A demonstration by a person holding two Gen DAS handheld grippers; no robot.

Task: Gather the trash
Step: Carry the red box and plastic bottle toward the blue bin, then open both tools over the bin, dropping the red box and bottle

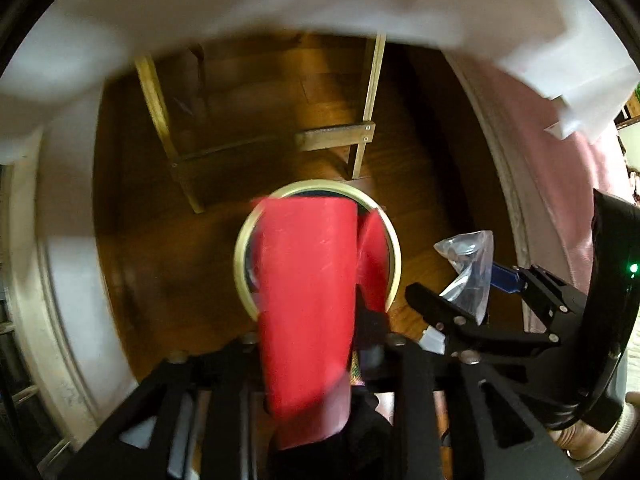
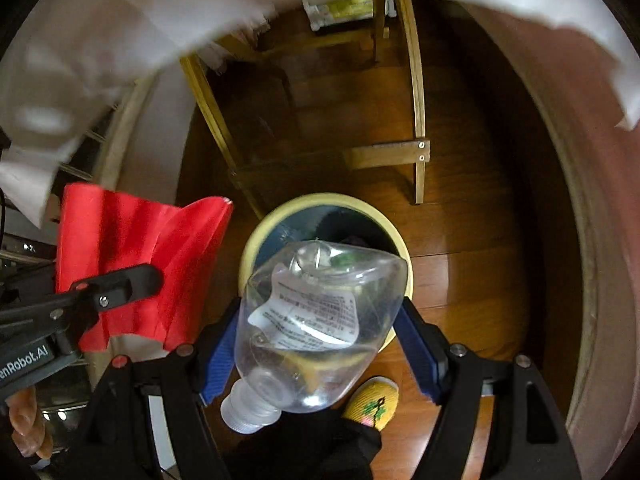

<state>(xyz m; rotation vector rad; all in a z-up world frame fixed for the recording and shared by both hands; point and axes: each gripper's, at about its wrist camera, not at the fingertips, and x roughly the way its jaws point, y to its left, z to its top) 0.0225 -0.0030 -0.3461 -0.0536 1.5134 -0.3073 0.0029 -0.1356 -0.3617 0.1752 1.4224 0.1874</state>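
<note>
In the left wrist view, a red paper cup (image 1: 308, 304) was seen between the parted jaws of the left gripper (image 1: 320, 344), above the round bin (image 1: 240, 256); whether the pads pressed it could not be told.

In the right wrist view, a crushed clear bottle (image 2: 316, 324) was pinched by the right gripper (image 2: 320, 344), neck towards the camera, the bin (image 2: 256, 240) just beyond the jaws.

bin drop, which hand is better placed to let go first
Right, probably. Its bottle hangs directly over the bin mouth between the blue pads. The left gripper's red paper overlaps the rim and sits off to the side in the right view.
</note>
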